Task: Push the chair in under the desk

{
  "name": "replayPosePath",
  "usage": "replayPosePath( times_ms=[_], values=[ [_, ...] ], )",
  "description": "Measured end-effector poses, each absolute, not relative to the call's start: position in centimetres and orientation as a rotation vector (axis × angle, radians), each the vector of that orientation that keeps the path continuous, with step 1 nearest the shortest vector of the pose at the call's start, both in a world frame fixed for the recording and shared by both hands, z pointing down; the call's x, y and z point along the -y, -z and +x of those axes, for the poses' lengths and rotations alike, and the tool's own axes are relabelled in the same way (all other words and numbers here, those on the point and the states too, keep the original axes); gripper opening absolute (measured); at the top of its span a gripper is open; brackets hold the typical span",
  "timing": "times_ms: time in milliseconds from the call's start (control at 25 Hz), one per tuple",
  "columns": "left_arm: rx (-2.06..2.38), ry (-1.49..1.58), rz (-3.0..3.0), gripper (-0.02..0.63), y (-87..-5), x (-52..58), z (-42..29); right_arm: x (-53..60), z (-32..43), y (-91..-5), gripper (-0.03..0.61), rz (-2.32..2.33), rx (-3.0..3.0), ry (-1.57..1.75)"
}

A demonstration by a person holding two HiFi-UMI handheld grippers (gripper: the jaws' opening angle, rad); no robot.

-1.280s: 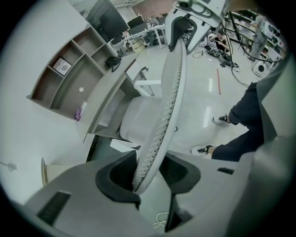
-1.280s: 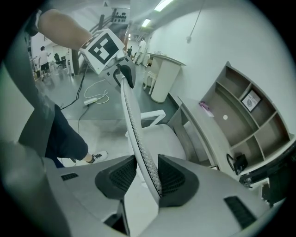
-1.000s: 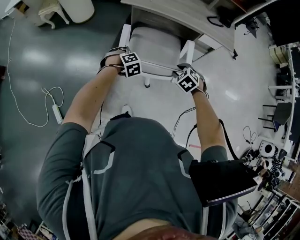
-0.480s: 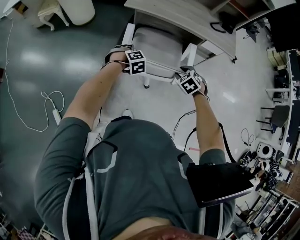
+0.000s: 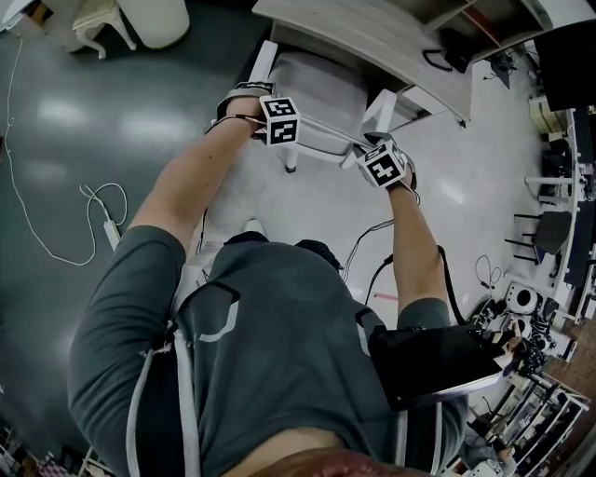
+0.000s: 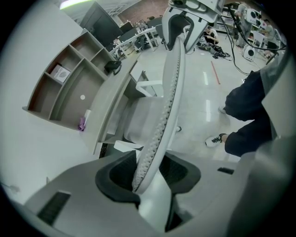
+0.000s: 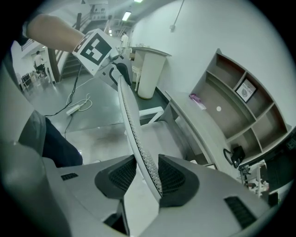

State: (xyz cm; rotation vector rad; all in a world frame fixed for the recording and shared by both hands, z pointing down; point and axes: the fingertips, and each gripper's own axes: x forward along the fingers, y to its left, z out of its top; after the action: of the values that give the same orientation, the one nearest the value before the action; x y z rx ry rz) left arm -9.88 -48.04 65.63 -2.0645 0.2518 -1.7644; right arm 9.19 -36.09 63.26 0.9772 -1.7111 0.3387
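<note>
A white office chair stands with its seat partly under the grey desk. Both grippers hold its mesh backrest at the top edge. My left gripper is shut on the backrest's left end, my right gripper on its right end. In the left gripper view the backrest runs up from between the dark pads of the left gripper, with the desk beyond. In the right gripper view the backrest sits between the pads of the right gripper.
A white cable and power strip lie on the floor at the left. A white pedestal stands at the back left. Open shelves rise behind the desk. Cluttered equipment lines the right side. The person's shoe is behind the chair.
Both grippers and the chair have moved forward toward the desk, and more of the seat is under the desktop. The person has stepped after it.
</note>
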Motion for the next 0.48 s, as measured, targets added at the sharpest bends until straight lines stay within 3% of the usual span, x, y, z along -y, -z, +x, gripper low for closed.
replayPosePath(
  times_ms=[480],
  values=[
    [-0.266,1.771,-2.028,0.161,-66.0,51.8,-8.7,38.9,10.0,-63.4,0.160,0.995,1.710,-0.344]
  ],
)
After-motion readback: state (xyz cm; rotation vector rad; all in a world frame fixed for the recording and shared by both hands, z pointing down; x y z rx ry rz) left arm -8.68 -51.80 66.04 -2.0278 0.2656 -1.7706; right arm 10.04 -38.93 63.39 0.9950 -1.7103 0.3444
